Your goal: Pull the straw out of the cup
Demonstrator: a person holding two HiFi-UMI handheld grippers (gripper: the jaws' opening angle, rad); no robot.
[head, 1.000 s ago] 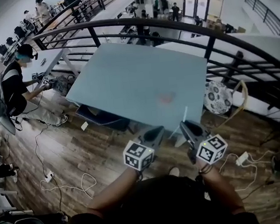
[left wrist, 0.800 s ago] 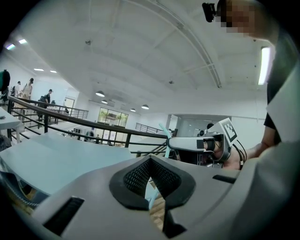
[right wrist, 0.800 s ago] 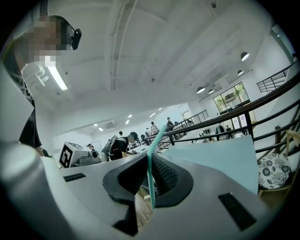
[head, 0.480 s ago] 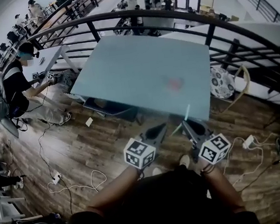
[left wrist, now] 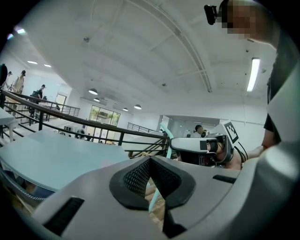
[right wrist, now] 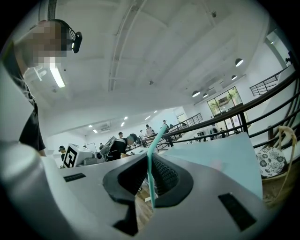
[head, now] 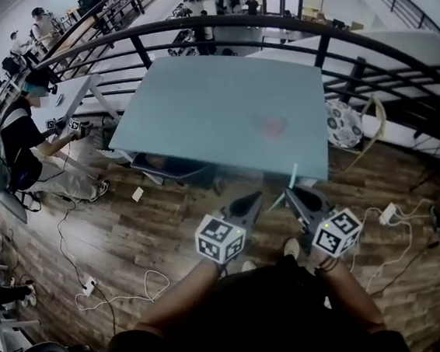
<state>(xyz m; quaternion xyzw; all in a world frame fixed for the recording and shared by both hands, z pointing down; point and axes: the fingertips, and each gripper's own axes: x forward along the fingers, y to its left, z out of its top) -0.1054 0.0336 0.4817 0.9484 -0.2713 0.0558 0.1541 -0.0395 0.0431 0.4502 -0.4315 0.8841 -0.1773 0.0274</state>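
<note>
A thin teal straw, bent near its top, stands pinched in the right tongs. The left tongs are pressed together, empty.

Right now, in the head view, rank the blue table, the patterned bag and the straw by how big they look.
1. blue table
2. patterned bag
3. straw, thin though nearest the camera

The thin mint-green plastic straw stands almost upright, top bent; pinched in the right gripper. A blurred reddish cup sits well apart.
</note>
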